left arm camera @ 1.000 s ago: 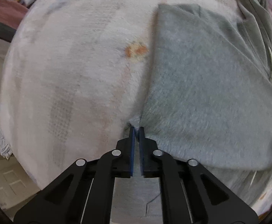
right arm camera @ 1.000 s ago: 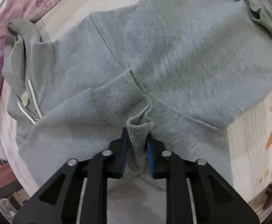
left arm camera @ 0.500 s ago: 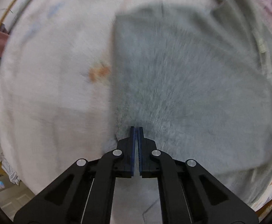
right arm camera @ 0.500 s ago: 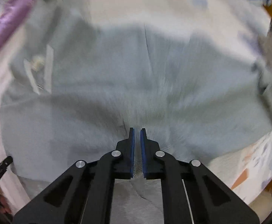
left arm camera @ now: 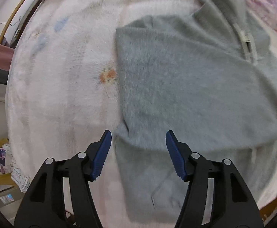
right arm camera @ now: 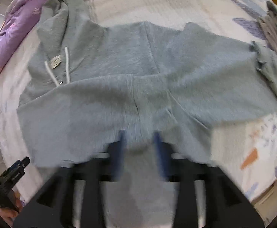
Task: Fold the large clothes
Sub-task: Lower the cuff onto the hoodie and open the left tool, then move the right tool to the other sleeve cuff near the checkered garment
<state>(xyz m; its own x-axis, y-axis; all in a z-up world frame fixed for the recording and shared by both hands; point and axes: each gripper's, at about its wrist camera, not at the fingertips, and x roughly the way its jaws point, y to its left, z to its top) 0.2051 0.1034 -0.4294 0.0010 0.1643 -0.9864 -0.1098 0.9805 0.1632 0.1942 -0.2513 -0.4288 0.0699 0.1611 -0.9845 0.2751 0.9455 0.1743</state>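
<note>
Released a moment after pinching fabric, both grippers — left gripper (left arm camera: pixel 138 142), right gripper (right arm camera: pixel 139 138) — spread their fingers above the soft, floppy grey hoodie (right arm camera: pixel 138 72) on the bed (left arm camera: pixel 62 76), best gripped at hem corners near its drawstrings (right arm camera: pixel 67 64).

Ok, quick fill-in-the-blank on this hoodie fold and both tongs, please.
1. The hoodie is ____ in colour.
2. Both the left tongs and right tongs have jaws that are ____, nothing pinched.
3. The hoodie's drawstrings are ____.
4. The hoodie lies on a pale ____.

Missing: grey; opening; white; blanket
</note>
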